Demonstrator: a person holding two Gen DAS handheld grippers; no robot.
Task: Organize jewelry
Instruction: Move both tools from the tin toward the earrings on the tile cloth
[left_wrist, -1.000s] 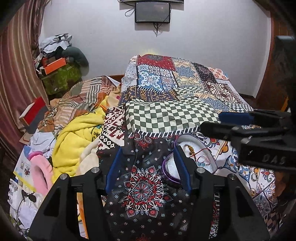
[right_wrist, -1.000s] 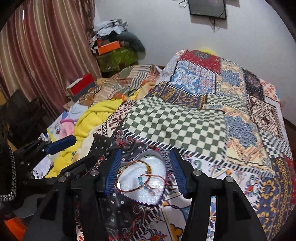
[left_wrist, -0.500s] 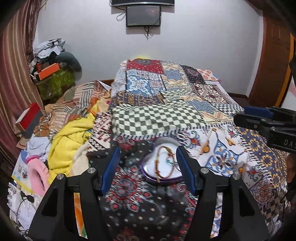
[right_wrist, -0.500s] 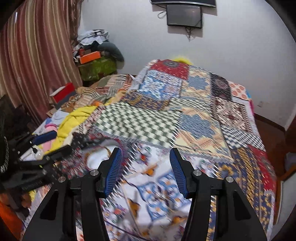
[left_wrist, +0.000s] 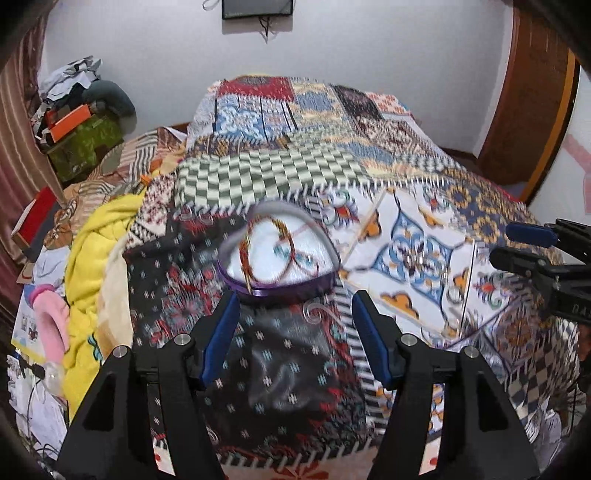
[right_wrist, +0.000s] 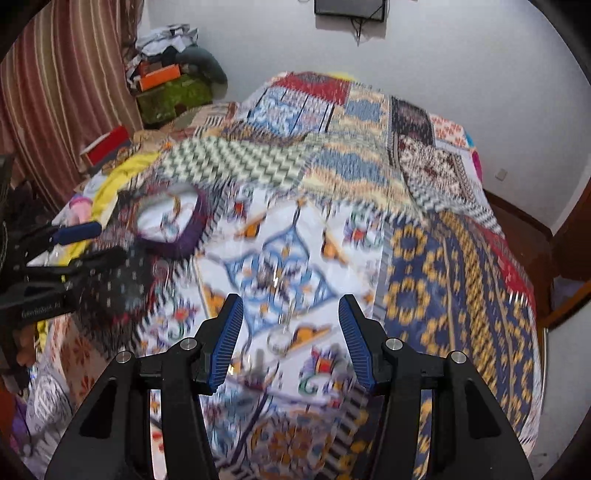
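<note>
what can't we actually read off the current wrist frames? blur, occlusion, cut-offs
- Jewelry in the heart-shaped tin: left wrist view, motion blur; loops show, but count and type are unclear.
- Same tin in the right wrist view: blurred, contents unreadable.
- Small glinting rings on the bedspread ahead of the right gripper: blurred, identity unclear.
- Right gripper in the left wrist view: cut off by the frame edge.

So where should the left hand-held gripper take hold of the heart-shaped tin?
Probably the near purple rim of the heart-shaped tin, approached from the front by the open left hand-held gripper: the tin lies flat and open-topped, with bracelets loose inside.
</note>
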